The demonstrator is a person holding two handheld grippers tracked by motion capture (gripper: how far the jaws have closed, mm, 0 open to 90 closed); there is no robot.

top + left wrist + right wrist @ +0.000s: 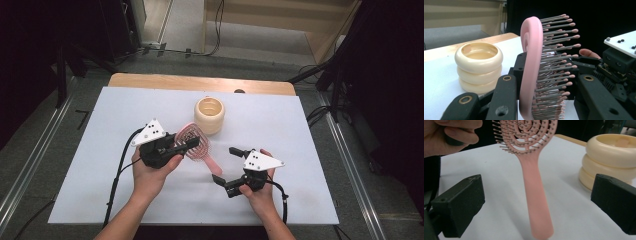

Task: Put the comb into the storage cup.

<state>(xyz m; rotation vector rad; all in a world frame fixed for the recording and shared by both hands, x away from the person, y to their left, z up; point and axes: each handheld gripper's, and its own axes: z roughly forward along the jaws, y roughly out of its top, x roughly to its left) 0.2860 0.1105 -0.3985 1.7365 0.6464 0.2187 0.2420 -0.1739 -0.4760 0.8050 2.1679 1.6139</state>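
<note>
Pink hairbrush (pixel 195 142) at frame centre, head pinched in the left gripper (pixel 186 145), handle slanting down-right toward the white table (pixel 300 130) | right gripper (pixel 227 165) lower right of centre, jaws spread wide, nothing in them, handle in front of it | cream ringed cup (pixel 209 115) upright just above the brush

black left tool (pixel 186 145), grey dotted three-cornered plate, trailing black cable.
</note>
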